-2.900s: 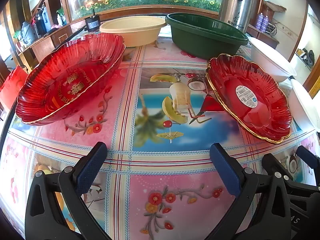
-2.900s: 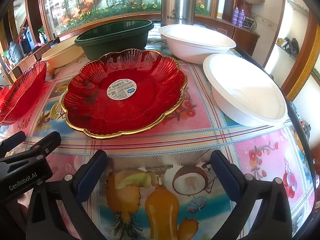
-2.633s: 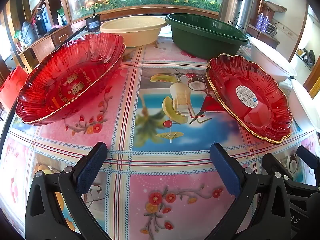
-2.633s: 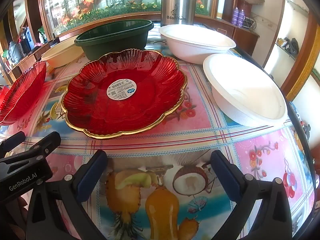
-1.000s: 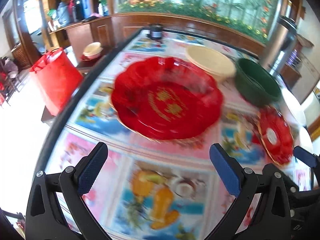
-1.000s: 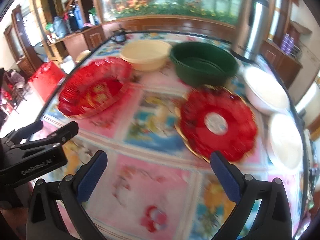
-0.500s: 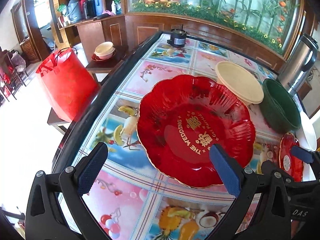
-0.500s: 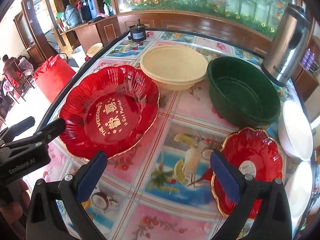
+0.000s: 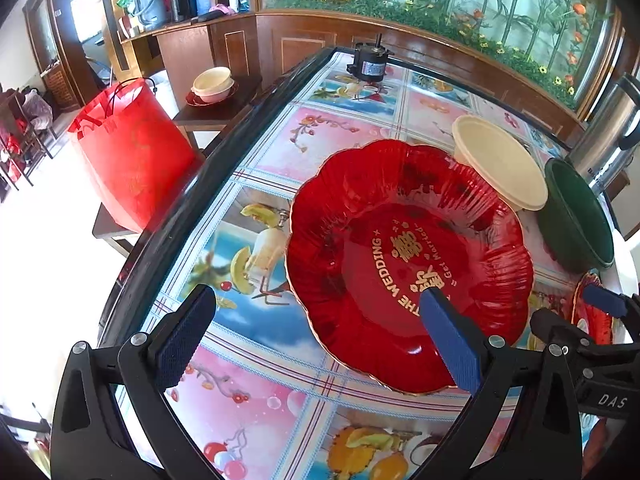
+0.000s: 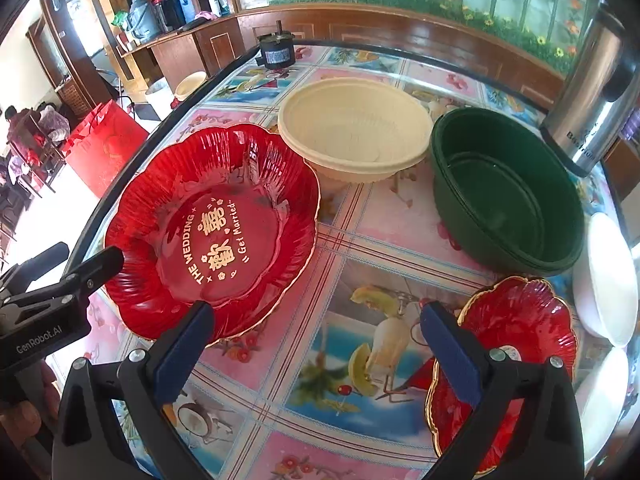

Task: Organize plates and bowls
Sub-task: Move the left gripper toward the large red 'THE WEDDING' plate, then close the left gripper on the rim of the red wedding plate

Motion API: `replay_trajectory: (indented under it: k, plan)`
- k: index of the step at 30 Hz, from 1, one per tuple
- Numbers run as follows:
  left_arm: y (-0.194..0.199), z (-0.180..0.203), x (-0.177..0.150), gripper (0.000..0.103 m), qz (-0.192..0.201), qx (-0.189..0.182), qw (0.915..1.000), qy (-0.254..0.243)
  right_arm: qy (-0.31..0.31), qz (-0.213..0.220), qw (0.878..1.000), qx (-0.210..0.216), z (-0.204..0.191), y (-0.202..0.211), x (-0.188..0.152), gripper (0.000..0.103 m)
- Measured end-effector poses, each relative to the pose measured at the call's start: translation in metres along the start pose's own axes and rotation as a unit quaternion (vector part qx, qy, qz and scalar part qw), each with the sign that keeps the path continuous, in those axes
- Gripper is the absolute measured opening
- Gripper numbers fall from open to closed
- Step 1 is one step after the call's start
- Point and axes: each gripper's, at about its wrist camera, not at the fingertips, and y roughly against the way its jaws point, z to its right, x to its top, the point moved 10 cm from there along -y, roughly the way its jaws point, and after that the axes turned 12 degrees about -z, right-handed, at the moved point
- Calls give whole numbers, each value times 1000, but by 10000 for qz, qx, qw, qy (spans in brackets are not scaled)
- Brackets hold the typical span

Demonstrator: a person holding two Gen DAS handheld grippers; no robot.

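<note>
Both hand-held grippers hang released above the worktop, grasping nothing: the left hand-held gripper over the large red plate, the right hand-held gripper nearer the small red plate at 4 o'clock. The cream bowl and green bowl sit at 12 and 2 o'clock.

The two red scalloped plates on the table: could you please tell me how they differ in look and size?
The large red plate is clearly bigger than the small red plate. The large red plate carries gold lettering, "THE WEDDING" and "Get Married"; the small red plate has a white sticker at its centre instead. Both are translucent red, ribbed, scalloped and gold-rimmed, and both rest upright on the patterned tablecloth.
</note>
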Motion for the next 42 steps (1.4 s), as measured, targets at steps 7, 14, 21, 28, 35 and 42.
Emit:
replay_trajectory:
  k: [7, 14, 21, 28, 35, 42]
  plan:
    - [-9, -3, 13, 103, -71, 32, 10000, 35, -72, -110, 9999, 64, 4, -9, 15, 102]
    - [-23, -2, 21, 103, -220, -11, 9997, 95, -124, -161, 9995, 235, 0, -18, 33, 102]
    - [-36, 1, 25, 103, -410, -26, 9991, 107, -127, -364, 9989, 250, 2, -30, 45, 90]
    - [-46, -2, 30, 103, -603, -191, 9973, 371, -77, -565, 9979, 297, 6, -43, 48, 63]
    - [-55, -3, 33, 83, -768, -67, 9965, 327, -9, -648, 9973, 331, 5, -49, 51, 51]
    - [-69, -3, 28, 36, -1082, -84, 9936, 308, 83, -713, 9957, 586, -6, -54, 51, 15]
